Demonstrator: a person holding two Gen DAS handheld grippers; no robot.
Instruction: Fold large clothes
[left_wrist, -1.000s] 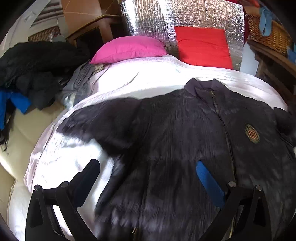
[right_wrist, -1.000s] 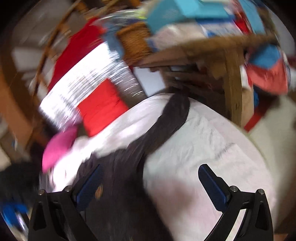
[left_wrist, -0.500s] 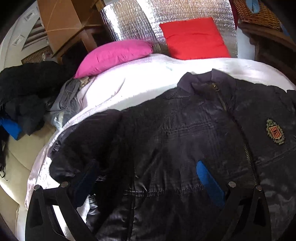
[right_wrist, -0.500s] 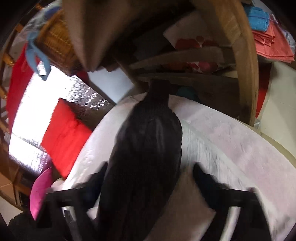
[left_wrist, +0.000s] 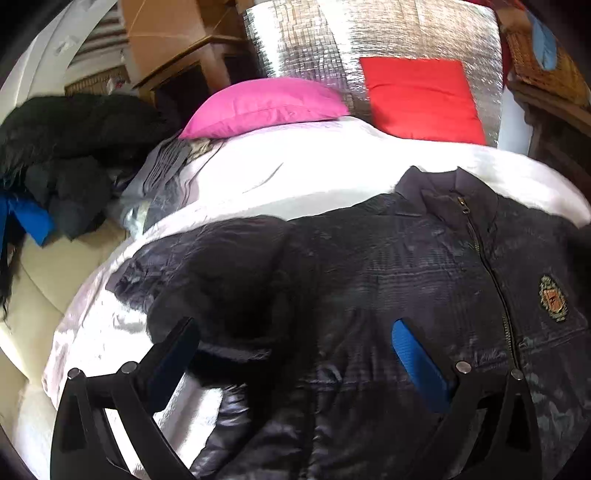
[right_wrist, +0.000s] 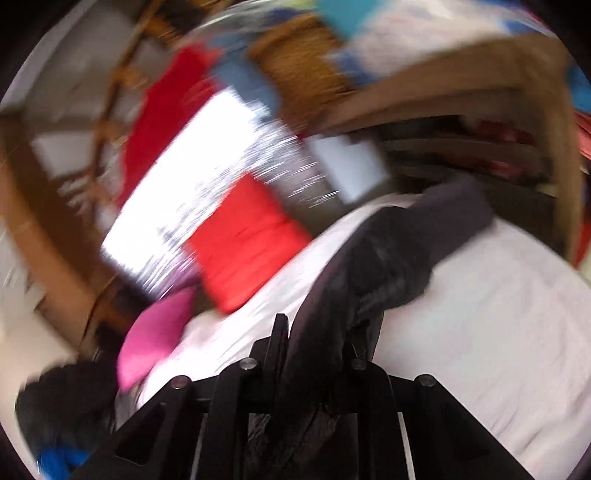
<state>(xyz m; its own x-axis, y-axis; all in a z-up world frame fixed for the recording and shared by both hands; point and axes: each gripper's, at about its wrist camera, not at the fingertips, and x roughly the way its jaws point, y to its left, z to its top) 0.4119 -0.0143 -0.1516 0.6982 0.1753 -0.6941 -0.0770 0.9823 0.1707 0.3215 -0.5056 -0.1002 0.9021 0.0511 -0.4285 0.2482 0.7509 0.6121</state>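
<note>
A dark padded jacket (left_wrist: 388, 280) with a zip and a chest crest lies face up on a white bed cover (left_wrist: 295, 173). Its one sleeve is folded in over the chest at the left. My left gripper (left_wrist: 295, 343) hovers open over the jacket's lower front, blue pads wide apart and nothing between them. In the blurred right wrist view my right gripper (right_wrist: 317, 332) is shut on the jacket's other sleeve (right_wrist: 388, 254), which runs from between the fingers out across the cover (right_wrist: 480, 314) toward the wooden furniture.
A pink pillow (left_wrist: 266, 105) and a red pillow (left_wrist: 421, 96) lean on a silver foil headboard. A heap of dark clothes (left_wrist: 62, 162) lies left of the bed. A wicker basket (left_wrist: 546, 62) sits on wooden furniture at the right.
The right gripper shut on the sleeve and swung with it, the sleeve bunching up. The left gripper shifted over the jacket, and the left sleeve now lies folded in.
</note>
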